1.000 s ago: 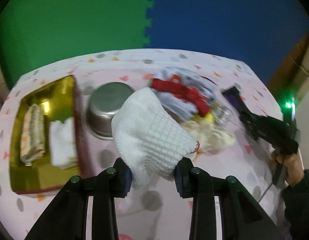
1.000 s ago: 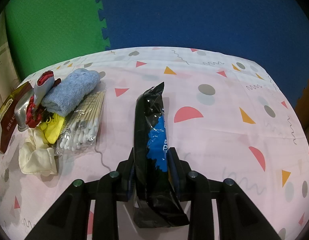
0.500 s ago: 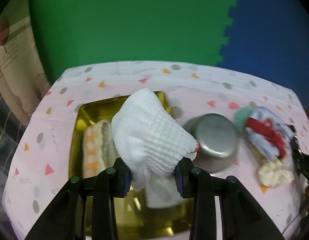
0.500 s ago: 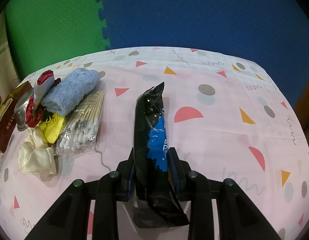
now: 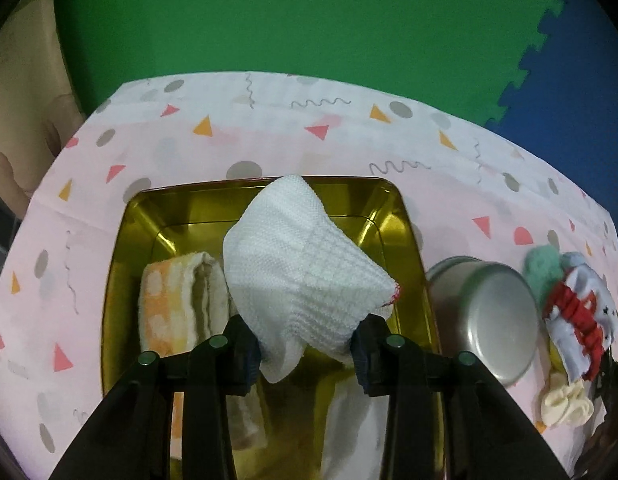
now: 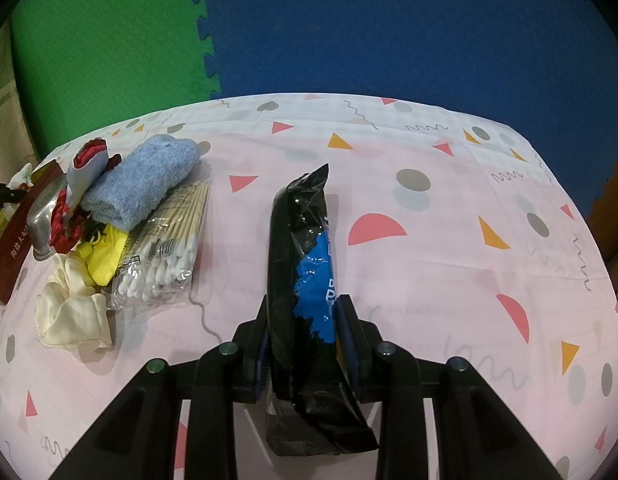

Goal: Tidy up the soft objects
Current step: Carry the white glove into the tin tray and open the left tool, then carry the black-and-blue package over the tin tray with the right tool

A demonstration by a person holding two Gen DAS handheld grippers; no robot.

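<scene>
Since the earlier frame, your left gripper has carried the white knitted cloth across the table from above the steel bowl to a position over the gold tray. The cloth sits between the pads, bunched and hanging above the tray interior; the jaws are easing apart, though the pads appear to press its lower folds at this moment. Inside the tray, a rolled orange-and-white towel lies at the left, and a folded white cloth lies at the near right, partly hidden by the gripper. The steel bowl stands just beside the tray's right wall.

Your right gripper has not shifted. It is clamped on a black-and-blue packet, held edge-up with its far end toward the table's middle. To its left lie a bag of cotton swabs, a rolled blue towel, a yellow item, a cream cloth and a red-and-white fabric piece, clustered together on the patterned tablecloth.
</scene>
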